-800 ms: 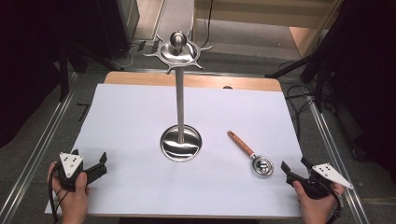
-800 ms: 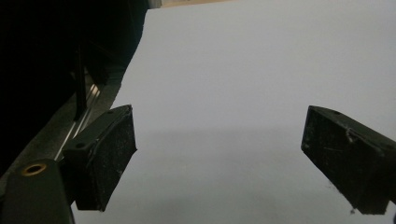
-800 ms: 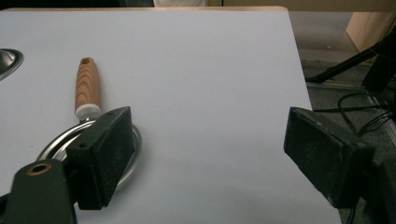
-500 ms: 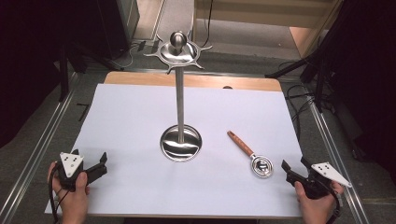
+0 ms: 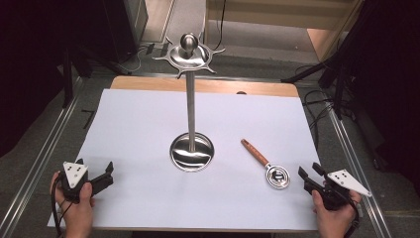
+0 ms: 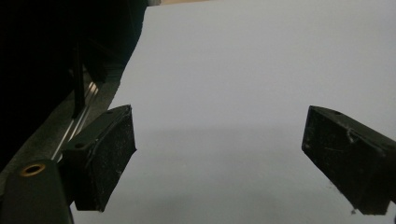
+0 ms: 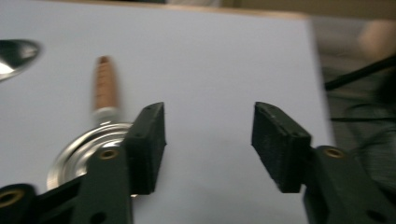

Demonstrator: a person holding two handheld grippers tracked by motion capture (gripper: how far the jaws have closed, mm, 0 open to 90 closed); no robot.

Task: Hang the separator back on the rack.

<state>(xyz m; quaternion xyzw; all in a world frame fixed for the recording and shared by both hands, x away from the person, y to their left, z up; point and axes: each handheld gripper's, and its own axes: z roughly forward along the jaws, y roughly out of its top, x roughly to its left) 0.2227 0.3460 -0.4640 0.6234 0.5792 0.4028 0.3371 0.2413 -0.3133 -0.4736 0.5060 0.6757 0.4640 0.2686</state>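
Steel strainer (image 5: pixel 276 176) — right claw (image 5: pixel 308 176) open beside

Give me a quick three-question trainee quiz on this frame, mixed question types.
1. True or false: the right gripper is clamped on the wooden-handled utensil.
2. Which thing stands upright at the middle of the white sheet?
A. a glass bottle
B. the metal stand
C. a mug
3. Fill in: in the left gripper view, the left gripper has bare ____ between its jaws.

Key
1. False. Its jaws stand open beside the utensil's round metal head, nothing between them.
2. B. Its round base rests on the sheet and hooks ring its top.
3. Sheet.
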